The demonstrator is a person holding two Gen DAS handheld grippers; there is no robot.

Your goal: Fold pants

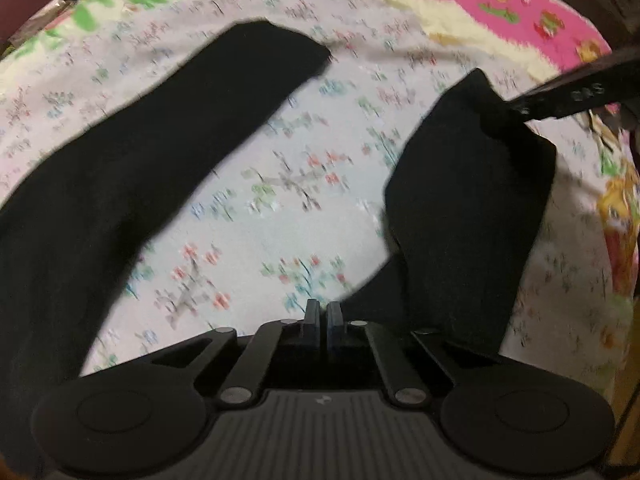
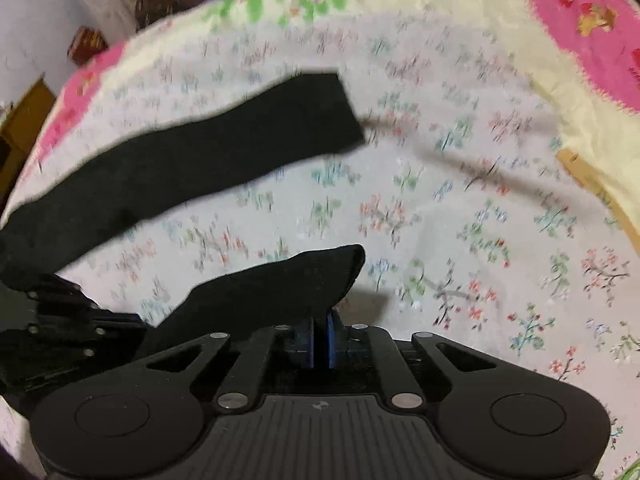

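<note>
I see a bed [image 1: 304, 184] under a flowered sheet, a pink blanket [image 2: 580, 40] at its far right. The black pants [image 1: 132, 160] lie spread, legs apart. My left tool [image 1: 323, 312] is pressed together near the crotch; my right tool [image 2: 322, 326] pinches the near leg's cuff.

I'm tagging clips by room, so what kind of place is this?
Probably a bedroom: black pants lie on a floral bedsheet, with a pink patterned blanket beyond it.
</note>
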